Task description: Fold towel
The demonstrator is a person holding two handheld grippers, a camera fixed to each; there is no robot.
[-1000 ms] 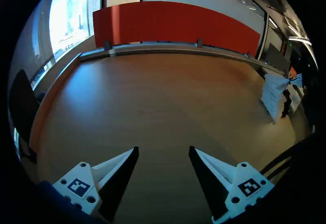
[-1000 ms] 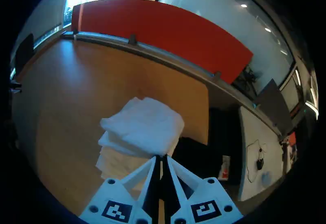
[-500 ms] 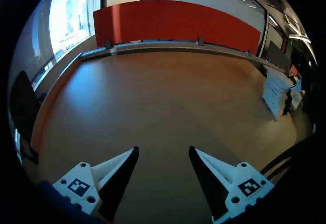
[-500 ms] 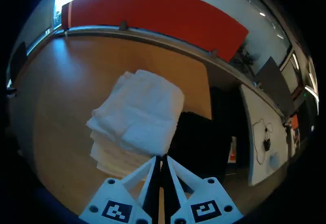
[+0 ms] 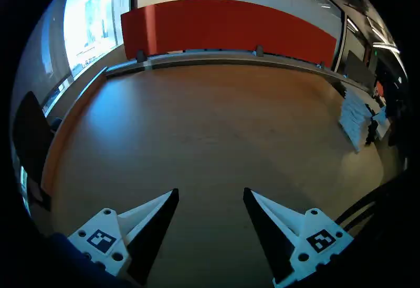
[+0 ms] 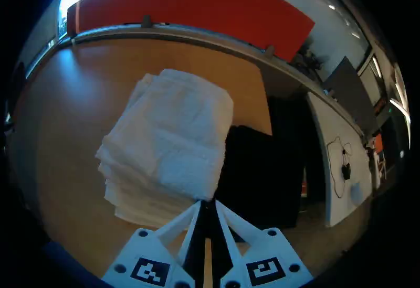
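Closer than a second ago, the folded towel (image 6: 173, 130) now takes up the middle of the right gripper view, lying atop a stack (image 6: 139, 204) on the table (image 6: 58, 130). At bottom centre, the right gripper (image 6: 207, 204) has its fingers pressed together on the towel's near corner. At the bottom of its own view, the left gripper (image 5: 210, 191) gapes wide above the table, holding nothing.

Office: red desk divider (image 5: 226, 28)
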